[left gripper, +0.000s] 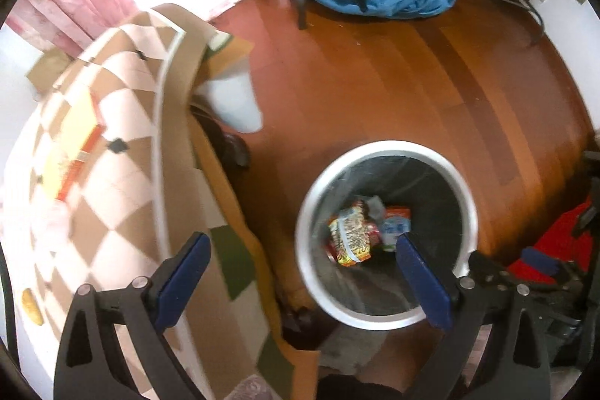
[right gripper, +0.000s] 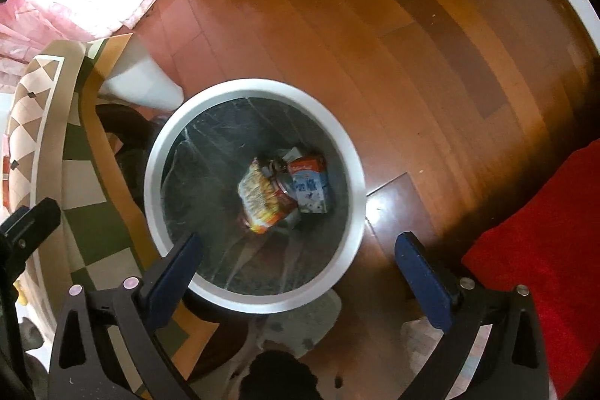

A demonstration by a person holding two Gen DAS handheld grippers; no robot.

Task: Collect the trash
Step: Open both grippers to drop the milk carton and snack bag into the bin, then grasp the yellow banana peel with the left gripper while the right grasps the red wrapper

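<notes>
Both grippers point down over the bin (right gripper: 352, 212), a round white-rimmed can with a dark liner standing on the wood floor (right gripper: 431, 62) beside the table (left gripper: 112, 145).

Left gripper (left gripper: 303, 272): jaws wide apart, nothing between the pads; one blue finger (left gripper: 423, 283) overlaps the bin rim in view, the other sits over the checked tablecloth; no contact that I can see.

Right gripper (right gripper: 296, 268): jaws spread wide, empty; it hangs almost straight above the bin mouth.

Trash: a yellow-red snack wrapper (right gripper: 258, 201) and a blue-white carton (right gripper: 313, 192) lie at the bottom of the bin, touching each other; a third crumpled piece sits behind them, too small to identify.

Step in hand, as I judge it: the drop into the bin is done for these pieces, since both grippers are empty and the pieces lie inside.

Possible remaining trash: a flat yellow-orange packet (left gripper: 75, 156) on the table, blurred; cannot tell whether it is trash.

Next move calls for: lifting both grippers clear of the rim without snagging the liner; turning toward the table; checking the packet; approaching it low and flat, as a thin packet gives little edge for the pads.
</notes>
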